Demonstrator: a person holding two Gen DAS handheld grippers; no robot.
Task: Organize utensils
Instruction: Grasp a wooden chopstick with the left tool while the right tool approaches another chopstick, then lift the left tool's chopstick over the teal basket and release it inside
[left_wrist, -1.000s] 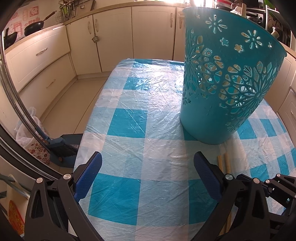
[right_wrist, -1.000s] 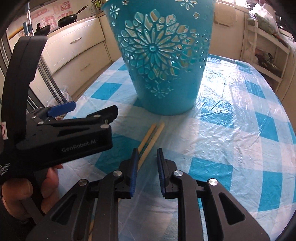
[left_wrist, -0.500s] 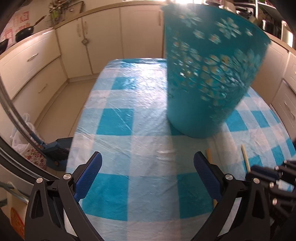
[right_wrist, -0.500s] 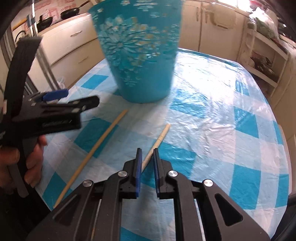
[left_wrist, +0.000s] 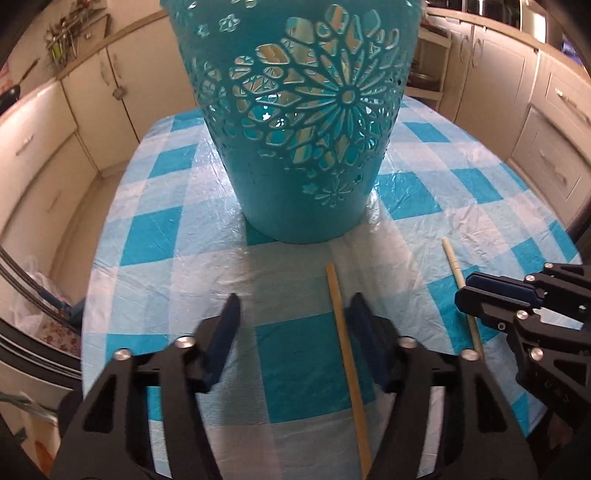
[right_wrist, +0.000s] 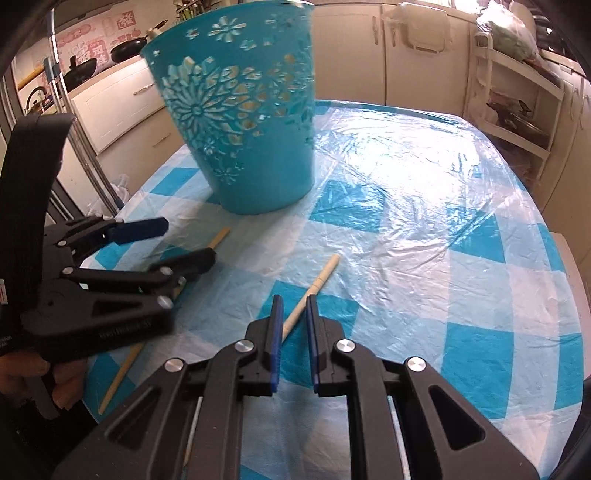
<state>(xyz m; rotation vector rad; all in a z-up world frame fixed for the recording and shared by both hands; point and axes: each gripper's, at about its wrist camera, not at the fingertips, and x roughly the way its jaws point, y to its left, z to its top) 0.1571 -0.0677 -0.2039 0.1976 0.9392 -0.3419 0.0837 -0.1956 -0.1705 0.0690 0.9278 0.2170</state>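
The left gripper (left_wrist: 291, 332) hangs with its jaws apart around the tan chopstick (left_wrist: 349, 362), which lies flat on the table (right_wrist: 424, 229) near its front edge, hard against one finger rather than centred; closing from here could, I judge, flick the stick sideways or off that edge. The right gripper (right_wrist: 293, 332) has its jaws drawn close around the pale chopstick (right_wrist: 314, 286) without clearly pinching it, and its grip may slip on so thin a rod. The slick plastic cover invites rolling. Beyond both, toward the table's middle, the teal basket (left_wrist: 306, 122) stands upright and unobstructed; the two grippers crowd each other.
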